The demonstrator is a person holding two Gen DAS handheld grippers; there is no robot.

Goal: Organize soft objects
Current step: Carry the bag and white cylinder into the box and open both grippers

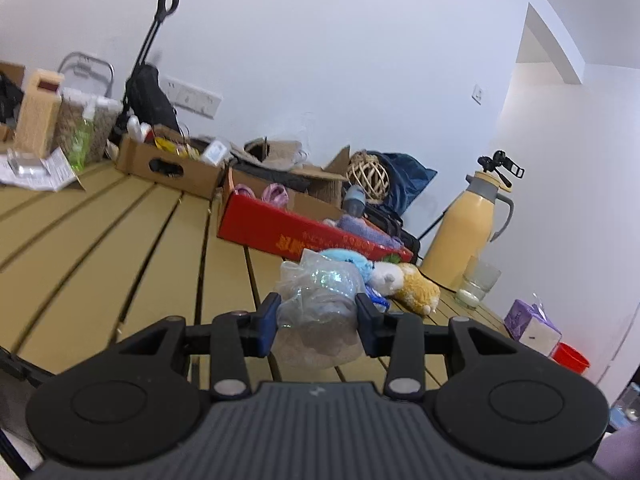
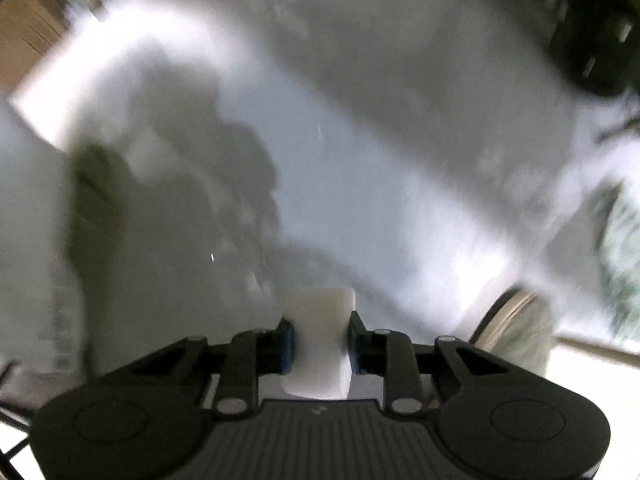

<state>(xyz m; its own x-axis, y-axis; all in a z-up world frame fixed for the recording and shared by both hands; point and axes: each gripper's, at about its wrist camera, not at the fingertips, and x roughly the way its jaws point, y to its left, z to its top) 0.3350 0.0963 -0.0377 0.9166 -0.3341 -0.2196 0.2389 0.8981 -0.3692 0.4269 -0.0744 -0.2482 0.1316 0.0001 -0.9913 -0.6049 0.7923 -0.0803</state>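
Two grippers: both loaded, each carrying one soft item.
Left gripper [image 1: 317,320]: fingers pinched on a clear crinkled plastic bag [image 1: 320,308] with pale soft filling; the bag bulges above and below the pads, so the grip looks to be on its middle.
Bag position: lifted above the slatted wooden counter [image 1: 132,232], not resting on it, as far as this view tells.
Right gripper [image 2: 321,340]: fingers closed narrow on a white foam-like block [image 2: 320,344], which is squeezed in at the waist between the pads; a light grip seems enough.
Right view: heavily motion-blurred; only a pale surface and shadows beyond the block. Cannot tell where it is heading.
Other soft objects: a plush pile [image 1: 392,280] (blue, white, yellow-orange toys) lies on the counter just beyond the held bag, toward the right edge.
Likely destination: red cardboard box [image 1: 304,232] behind the pile, open-topped, already holding a purple fluffy cloth [image 1: 360,228] and pink items. Judgement only.
Obstacles near right edge: yellow thermos jug [image 1: 466,232], glass tumbler [image 1: 478,284], purple tissue pack [image 1: 532,322].
Far left corner: brown cardboard boxes [image 1: 172,164] and clutter, well apart.
Stage, judged: mid-transport; plush pile still to sort.
Risk: slippery bag film could slide out of the pads.
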